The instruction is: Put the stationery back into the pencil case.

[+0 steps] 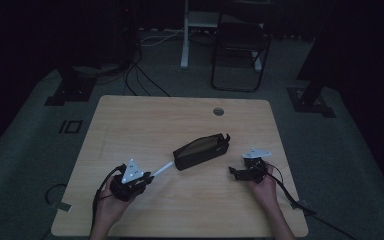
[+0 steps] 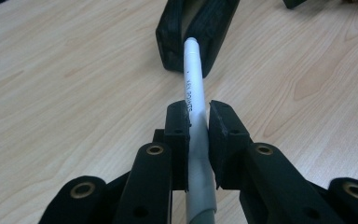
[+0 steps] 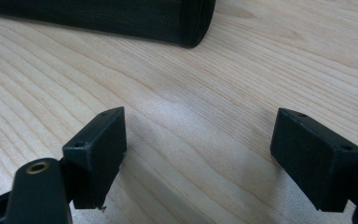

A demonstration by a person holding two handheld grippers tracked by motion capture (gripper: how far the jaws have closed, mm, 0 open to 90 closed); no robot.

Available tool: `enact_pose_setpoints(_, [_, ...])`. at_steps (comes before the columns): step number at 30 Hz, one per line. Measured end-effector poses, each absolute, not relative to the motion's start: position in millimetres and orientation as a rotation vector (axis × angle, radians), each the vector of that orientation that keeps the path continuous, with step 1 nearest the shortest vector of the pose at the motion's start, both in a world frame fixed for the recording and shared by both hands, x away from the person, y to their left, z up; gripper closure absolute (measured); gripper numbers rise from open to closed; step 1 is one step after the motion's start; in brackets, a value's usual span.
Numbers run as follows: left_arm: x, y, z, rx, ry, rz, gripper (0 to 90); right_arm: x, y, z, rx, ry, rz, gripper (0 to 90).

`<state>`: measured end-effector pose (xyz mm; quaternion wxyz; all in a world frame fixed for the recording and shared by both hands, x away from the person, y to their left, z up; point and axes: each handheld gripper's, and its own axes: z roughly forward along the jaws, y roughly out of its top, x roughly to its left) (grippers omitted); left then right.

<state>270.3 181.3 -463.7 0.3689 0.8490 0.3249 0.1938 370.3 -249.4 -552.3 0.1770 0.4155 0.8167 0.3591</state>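
High view first: a pale wooden table (image 1: 130, 120) stands in a dim room, and near its middle lies a long black fabric pencil case (image 1: 201, 150), set at a slant with its near end open toward the person's left. The left gripper (image 1: 149, 178), black with a grey three-cornered plate on top, is held in the left hand (image 1: 111, 200) near the front left of the table; a slim white pen (image 1: 163, 169) sticks out from it toward the case's open end. The right gripper (image 1: 236, 172), in the right hand (image 1: 265, 187), sits just right of the case and apart from it. Left gripper view: the two black jaws are clenched on the white pen (image 2: 192, 107), which bears small printed lettering and runs straight ahead, its tip right at the open mouth of the pencil case (image 2: 193, 28); whether the tip touches the fabric cannot be told. Right gripper view: the jaws stand wide apart and released, nothing between them, above bare wood, with the woven black side of the pencil case (image 3: 121, 18) lying across the top, well ahead of the pads (image 3: 100, 154).
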Motion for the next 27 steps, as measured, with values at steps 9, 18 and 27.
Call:
enact_pose_setpoints(9, [272.1,183.2,-453.1,2.178,0.819,0.517,78.8,370.3,-249.4,-552.3,1.175,2.312,1.017,18.2])
enact_pose_setpoints(18, [274.3,183.0,-448.0,2.175,0.797,0.528,78.8,370.3,-249.3,-552.3,1.176,2.312,1.017,18.2])
enact_pose_setpoints(27, [276.2,181.2,-441.6,2.163,0.781,0.532,78.8,370.3,-249.4,-552.3,1.176,2.312,1.017,18.2])
